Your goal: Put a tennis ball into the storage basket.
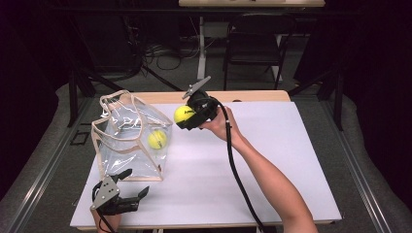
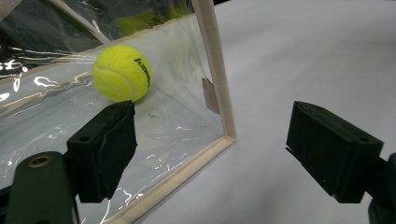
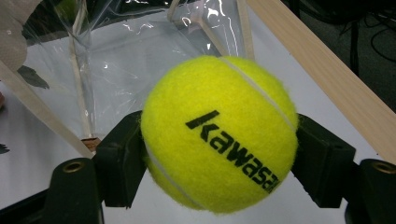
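Note:
A clear plastic bag [image 1: 127, 141] with beige trim stands on the white table [image 1: 272, 160] at the left. One yellow tennis ball [image 1: 157, 139] lies inside it, also visible through the plastic [image 2: 122, 72]. My right gripper [image 1: 187, 116] is held in the air beside the bag's upper right, shut on a second yellow tennis ball [image 1: 184, 114]; the ball [image 3: 219, 133] sits squeezed between both jaws. My left gripper [image 1: 133, 188] rests near the table's front edge, just below the bag's near corner [image 2: 226, 137], open with nothing between its jaws [image 2: 212, 154].
A wooden strip [image 1: 243, 95] runs along the table's far edge. A black chair [image 1: 255, 41] and cables lie on the floor beyond. The white surface to the right of the bag is bare.

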The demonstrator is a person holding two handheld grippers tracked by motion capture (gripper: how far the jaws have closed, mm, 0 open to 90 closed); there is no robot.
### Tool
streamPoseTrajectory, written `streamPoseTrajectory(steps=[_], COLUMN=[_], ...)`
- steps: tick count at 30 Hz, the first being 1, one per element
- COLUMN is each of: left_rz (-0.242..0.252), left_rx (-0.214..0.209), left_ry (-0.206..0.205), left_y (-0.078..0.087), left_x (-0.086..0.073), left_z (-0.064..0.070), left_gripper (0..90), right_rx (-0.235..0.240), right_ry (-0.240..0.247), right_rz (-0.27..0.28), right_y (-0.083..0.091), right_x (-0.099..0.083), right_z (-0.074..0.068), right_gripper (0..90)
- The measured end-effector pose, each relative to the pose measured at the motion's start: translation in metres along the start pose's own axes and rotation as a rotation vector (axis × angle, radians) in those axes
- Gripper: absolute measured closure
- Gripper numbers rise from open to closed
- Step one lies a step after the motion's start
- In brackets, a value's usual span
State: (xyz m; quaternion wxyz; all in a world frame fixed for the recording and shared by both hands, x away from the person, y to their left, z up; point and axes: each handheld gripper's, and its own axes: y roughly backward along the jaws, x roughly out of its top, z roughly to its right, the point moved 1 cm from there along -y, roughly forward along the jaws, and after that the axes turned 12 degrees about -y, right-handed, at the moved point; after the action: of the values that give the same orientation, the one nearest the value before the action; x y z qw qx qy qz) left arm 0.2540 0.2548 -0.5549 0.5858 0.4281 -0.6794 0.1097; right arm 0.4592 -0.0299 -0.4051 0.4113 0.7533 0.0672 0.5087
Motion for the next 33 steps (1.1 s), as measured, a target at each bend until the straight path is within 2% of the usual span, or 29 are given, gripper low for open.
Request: streamPoseTrajectory(steps=[33], left_rz=[-0.001], left_rx=[-0.002], left_ry=[-0.002], left_y=[0.001], left_x=[0.0], left_z=[0.0], left_gripper=[16.0], right_rx=[0.002], right_ry=[0.036], right_rz=[0.039], right_y=[-0.002], right_x=[0.022], right_z=[-0.012], right_gripper=[26.3])
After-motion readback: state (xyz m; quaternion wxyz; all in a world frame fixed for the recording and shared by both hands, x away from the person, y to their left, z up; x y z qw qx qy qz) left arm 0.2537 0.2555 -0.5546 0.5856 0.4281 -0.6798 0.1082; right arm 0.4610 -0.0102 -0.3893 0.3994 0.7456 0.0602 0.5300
